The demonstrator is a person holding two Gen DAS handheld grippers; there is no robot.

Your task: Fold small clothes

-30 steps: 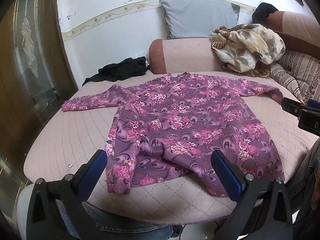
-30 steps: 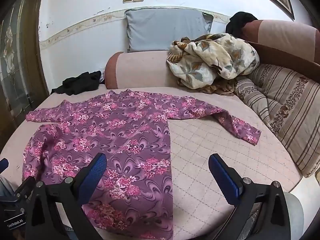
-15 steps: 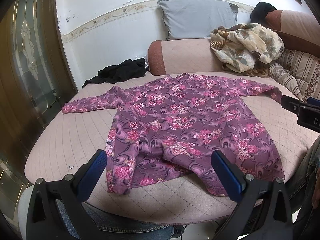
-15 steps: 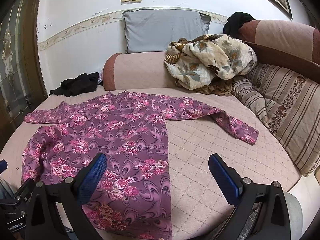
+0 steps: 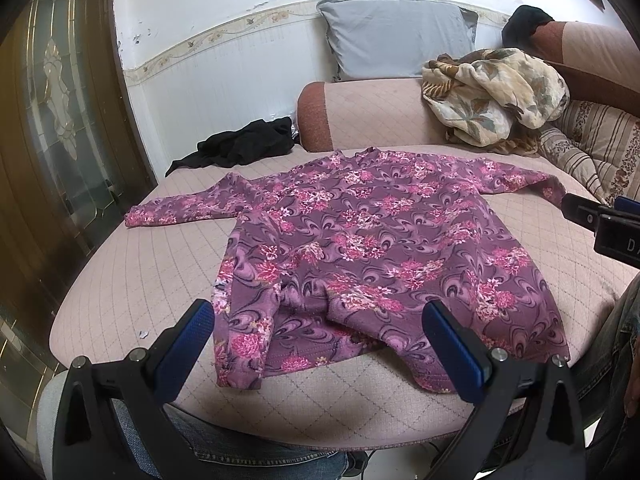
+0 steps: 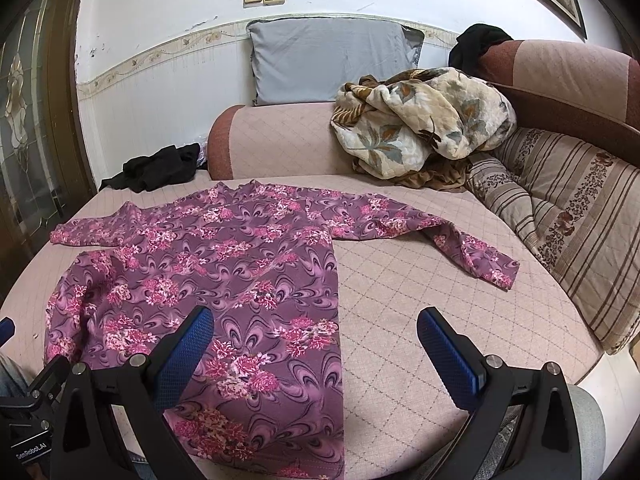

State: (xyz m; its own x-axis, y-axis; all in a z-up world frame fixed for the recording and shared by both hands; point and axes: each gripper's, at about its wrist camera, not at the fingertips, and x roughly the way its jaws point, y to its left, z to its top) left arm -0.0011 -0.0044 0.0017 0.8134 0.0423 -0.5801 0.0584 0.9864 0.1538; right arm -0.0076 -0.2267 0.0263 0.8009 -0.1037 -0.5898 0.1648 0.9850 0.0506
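A purple long-sleeved top with pink flowers (image 5: 372, 248) lies spread on the pink quilted bed (image 5: 132, 292), sleeves out to both sides, its left hem bunched and wrinkled. It also shows in the right wrist view (image 6: 224, 280), with its right sleeve (image 6: 452, 240) bent toward me. My left gripper (image 5: 320, 344) is open and empty, held above the near hem. My right gripper (image 6: 316, 348) is open and empty above the top's right hem edge. The right gripper's body shows at the right edge of the left wrist view (image 5: 600, 224).
A black garment (image 5: 244, 144) lies at the back left of the bed. A pink bolster (image 6: 280, 140), a grey pillow (image 6: 328, 64) and a crumpled floral blanket (image 6: 424, 124) sit at the back. A striped cushion (image 6: 568, 216) lies on the right. A glass-panelled door (image 5: 52, 128) stands left.
Both grippers have drifted slightly; the view shifts a little. The top has not moved and both grippers stay open.
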